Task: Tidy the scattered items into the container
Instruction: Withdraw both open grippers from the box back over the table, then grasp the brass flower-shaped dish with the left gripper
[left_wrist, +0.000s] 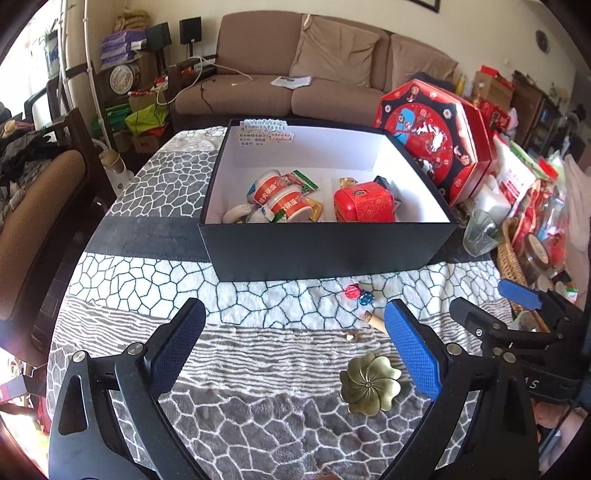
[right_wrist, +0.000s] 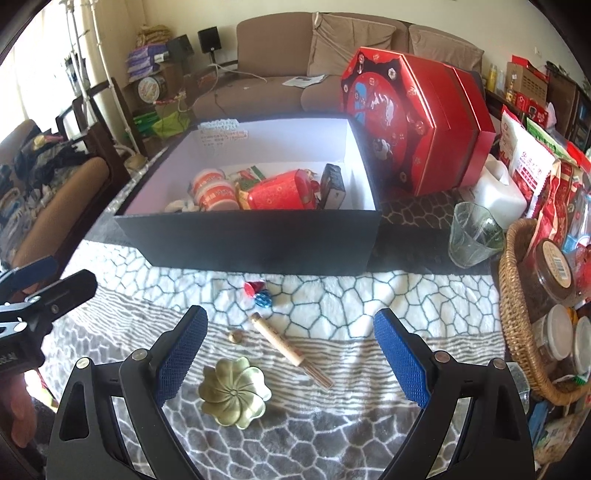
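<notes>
Box already holds cups and tins, but candies, tube and brass dish remain on the worktop, left gripper and right gripper both spread wide, empty.

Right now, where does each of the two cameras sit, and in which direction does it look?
Left wrist view: sits on the left gripper, facing forward over the table toward the black box and sofa; its own open fingers show, and the right gripper at the right edge.
Right wrist view: sits on the right gripper, facing the same way; its open fingers show, and the left gripper at the left edge.
Both share the box, the brass flower dish, the two wrapped candies and the red octagonal box.
</notes>
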